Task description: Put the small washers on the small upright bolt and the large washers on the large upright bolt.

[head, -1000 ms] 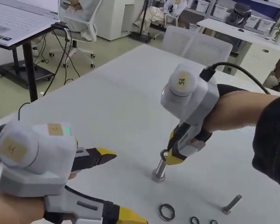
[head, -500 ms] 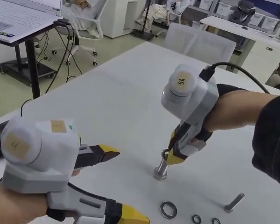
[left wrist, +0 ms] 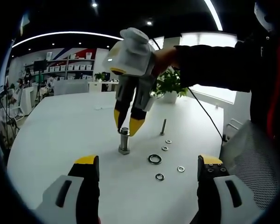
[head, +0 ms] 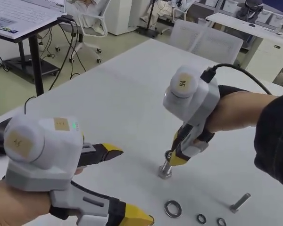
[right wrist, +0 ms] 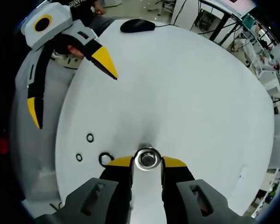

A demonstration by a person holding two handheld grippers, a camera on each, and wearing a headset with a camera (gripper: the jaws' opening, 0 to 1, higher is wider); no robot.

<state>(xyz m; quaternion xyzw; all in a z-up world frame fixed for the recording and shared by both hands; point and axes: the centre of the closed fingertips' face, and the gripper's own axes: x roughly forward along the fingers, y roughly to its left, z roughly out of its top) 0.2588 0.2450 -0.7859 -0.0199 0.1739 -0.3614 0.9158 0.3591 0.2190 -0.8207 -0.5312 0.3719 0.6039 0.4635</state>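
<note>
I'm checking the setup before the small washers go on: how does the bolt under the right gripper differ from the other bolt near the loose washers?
The large bolt stands upright on its head; the small bolt lies on its side. The large bolt is thicker, the small bolt slimmer. The right gripper holds a washer at the large bolt's top; the small bolt lies untouched. Both are silvery metal.

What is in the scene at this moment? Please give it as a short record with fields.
Right gripper: fingers shut on a large washer at the top of the large bolt
Large bolt: upright on the table
Left gripper: open, above the table, holding nothing
Small bolt: lying on its side
Second large washer: flat on the table, small washers beside it
</note>
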